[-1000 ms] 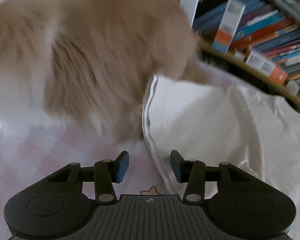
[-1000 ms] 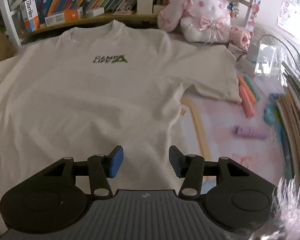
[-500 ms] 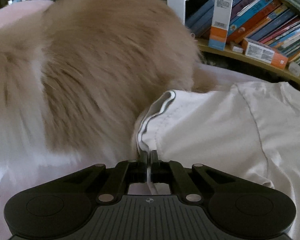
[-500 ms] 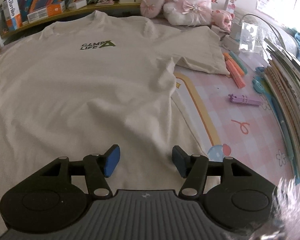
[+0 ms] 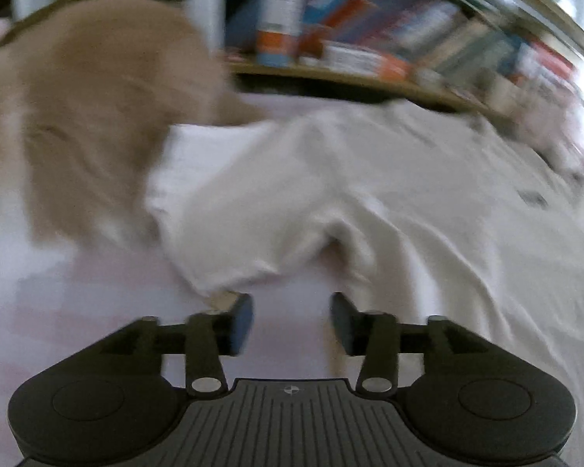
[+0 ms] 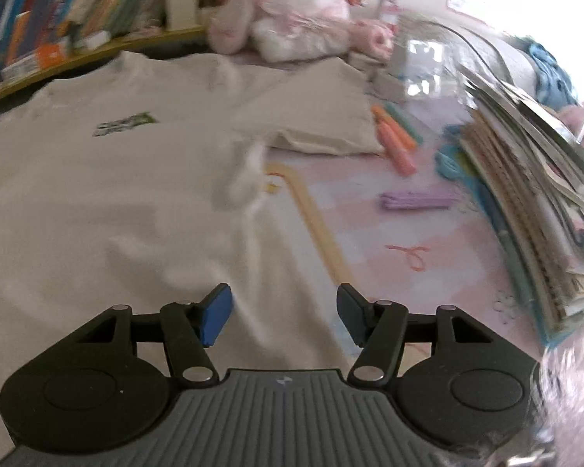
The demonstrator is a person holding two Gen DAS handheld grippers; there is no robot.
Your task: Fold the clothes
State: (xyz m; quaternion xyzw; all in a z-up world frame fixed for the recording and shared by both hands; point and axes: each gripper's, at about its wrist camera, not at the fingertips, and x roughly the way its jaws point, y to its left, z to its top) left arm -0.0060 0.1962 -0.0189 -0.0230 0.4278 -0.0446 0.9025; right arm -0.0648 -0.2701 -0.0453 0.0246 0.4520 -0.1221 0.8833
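The cream T-shirt point(image 6: 109, 202) is lying flat on the pink mat point(image 6: 389, 233), collar towards the bookshelf point(image 6: 58, 19). Both the left gripper point(image 5: 291, 321), its jaws having just been opening with nothing between them, and the right gripper point(image 6: 284, 313), released, are hovering at the hem.

One t-shirt point(image 6: 136, 202); two tools point(image 5: 291, 321) point(image 6: 282, 317); one purple clip point(image 6: 416, 200); one white plush point(image 6: 303, 19).

The T-shirt point(image 6: 109, 202) lies spread on the surface point(image 6: 428, 257), its sleeve point(image 6: 323, 124) reaching right toward the markers point(image 6: 395, 138). Behind it stand a bookshelf point(image 6: 58, 39) and a plush toy point(image 6: 299, 19). Stacked notebooks point(image 6: 533, 210) lie at far right; a furry animal point(image 5: 81, 116) sits left of the other sleeve point(image 5: 222, 210).
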